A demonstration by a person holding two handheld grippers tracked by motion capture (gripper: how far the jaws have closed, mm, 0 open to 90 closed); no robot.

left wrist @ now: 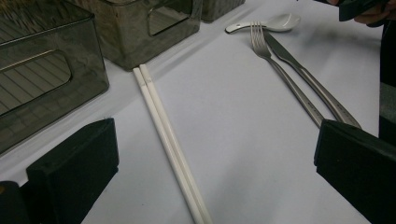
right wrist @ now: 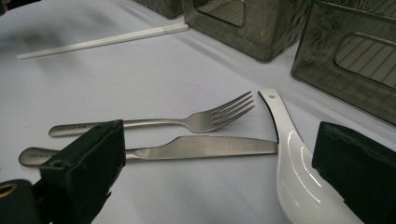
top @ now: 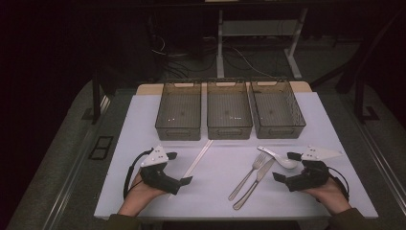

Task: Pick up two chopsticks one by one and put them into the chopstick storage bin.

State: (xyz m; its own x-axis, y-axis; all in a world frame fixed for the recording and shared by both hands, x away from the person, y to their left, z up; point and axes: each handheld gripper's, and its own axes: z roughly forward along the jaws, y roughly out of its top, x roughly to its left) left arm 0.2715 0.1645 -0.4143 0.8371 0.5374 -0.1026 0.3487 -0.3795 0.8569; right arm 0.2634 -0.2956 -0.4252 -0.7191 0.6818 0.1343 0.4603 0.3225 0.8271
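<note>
A pair of white chopsticks [top: 198, 158] [left wrist: 163, 130] lies left of centre on the white table. A steel fork [top: 249, 175] [right wrist: 187, 122] and a steel knife [top: 256, 184] [right wrist: 201, 147] lie side by side right of centre. The white ceramic spoon [top: 277, 157] [right wrist: 299, 172] rests just beyond them. My left gripper [top: 179, 167] [left wrist: 215, 140] is open beside the chopsticks' near end, with nothing between its jaws. My right gripper [top: 285, 166] [right wrist: 222, 149] is open too, jaws spread either side of the spoon's bowl and the knife's blade, holding nothing.
Three smoky transparent bins [top: 178, 111] [top: 229, 111] [top: 277, 110] stand in a row at the back of the table, all empty. Bare table lies between the chopsticks and the fork. The table's front edge [top: 215, 216] runs just before the hands.
</note>
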